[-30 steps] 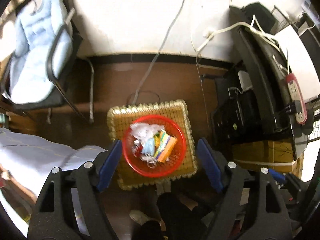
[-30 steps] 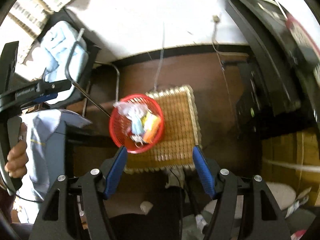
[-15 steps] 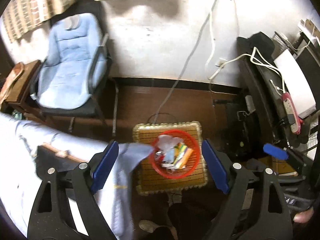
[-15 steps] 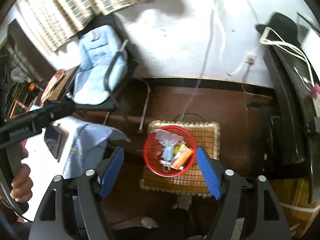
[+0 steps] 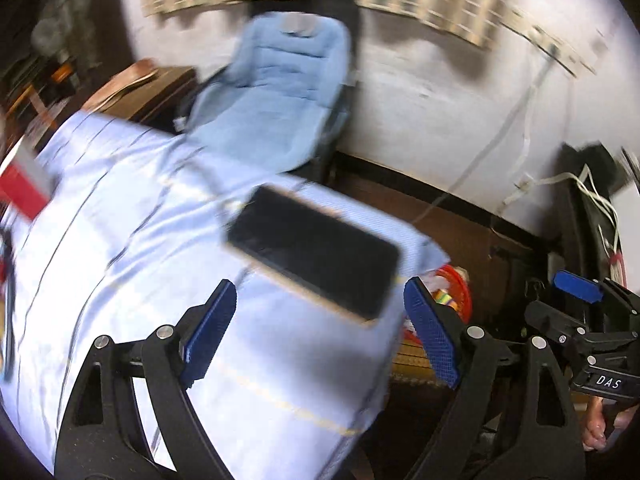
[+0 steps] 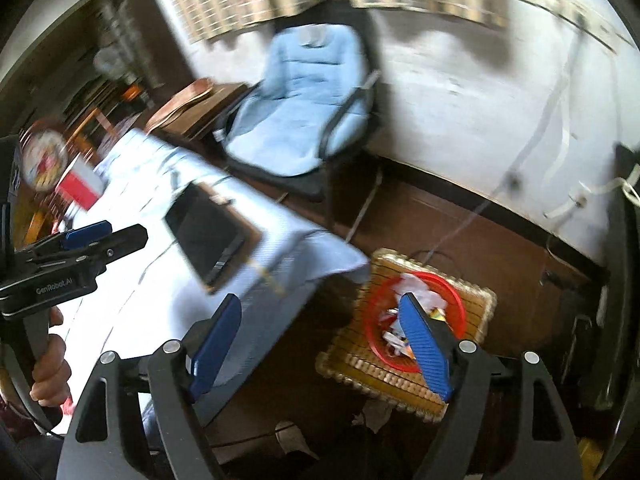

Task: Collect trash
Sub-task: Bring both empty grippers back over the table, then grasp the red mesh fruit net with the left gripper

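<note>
A red basket (image 6: 454, 307) full of wrappers and crumpled paper sits on a woven straw mat (image 6: 476, 320) on the floor; in the left wrist view only its edge (image 5: 460, 294) shows past the table corner. My left gripper (image 5: 320, 332) is open and empty above the light-blue tablecloth (image 5: 120, 240). My right gripper (image 6: 320, 340) is open and empty, its right finger in front of the basket. The left gripper also shows at the left of the right wrist view (image 6: 86, 234). Both views are blurred.
A black tablet (image 5: 316, 258) lies on the tablecloth near the corner, also in the right wrist view (image 6: 208, 236). A red-and-white box (image 5: 24, 188) lies far left. A light-blue padded chair (image 6: 304, 120) stands by the wall. Cables and black equipment (image 5: 592, 216) are at right.
Both grippers have risen and swung left, from over the basket toward the table. The tablet and tablecloth now fill the left view; the basket has slid to the right.
</note>
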Available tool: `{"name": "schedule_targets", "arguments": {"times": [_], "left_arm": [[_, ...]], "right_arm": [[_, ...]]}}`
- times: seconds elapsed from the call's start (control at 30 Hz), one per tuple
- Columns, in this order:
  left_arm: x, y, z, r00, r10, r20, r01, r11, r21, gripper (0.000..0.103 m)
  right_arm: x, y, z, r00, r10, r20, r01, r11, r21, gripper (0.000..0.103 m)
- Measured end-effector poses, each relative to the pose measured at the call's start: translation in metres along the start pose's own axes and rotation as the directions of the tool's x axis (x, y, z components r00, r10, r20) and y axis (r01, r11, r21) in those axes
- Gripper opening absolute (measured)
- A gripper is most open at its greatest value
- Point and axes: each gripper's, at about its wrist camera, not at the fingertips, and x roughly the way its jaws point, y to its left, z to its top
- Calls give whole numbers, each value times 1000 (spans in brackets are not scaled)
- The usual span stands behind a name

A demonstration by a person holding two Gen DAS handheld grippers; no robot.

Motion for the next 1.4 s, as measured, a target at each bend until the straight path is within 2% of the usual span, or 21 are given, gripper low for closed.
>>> {"name": "schedule_targets", "arguments": {"times": [0.17,0.37,0.57,0.8,1.03,1.1,1.27,1.4], "left_arm": [[-25,60,-29,997,77,5,-76,988,-132,83],[-56,123,-74,986,165,-11,-161,944,-287,83],[-87,173,-128,968,248,-47,-243,868,-433,84],[-122,223,-195,939,325,-110,-326,749,-576,85],[-144,256,-265,917,345,-198,-382,625,-681,85],[-147,262,-280,914,342,-216,-390,597,-701,85],[-150,269,-308,912,327,-249,-397,547,-737,85],[-146,274,-318,916,308,-257,-390,535,-750,85]], "right_arm": [[13,60,8,997,68,-41,-73,988,-133,80],[24,137,4,985,140,-99,-163,944,-286,81],[35,205,-6,963,200,-180,-258,877,-405,81],[44,284,-37,927,242,-288,-365,762,-535,81],[50,344,-79,888,241,-391,-447,649,-616,81],[51,357,-90,879,235,-414,-464,618,-635,81],[50,375,-113,865,219,-452,-491,556,-670,81],[50,380,-123,862,203,-465,-496,532,-686,82]]}}
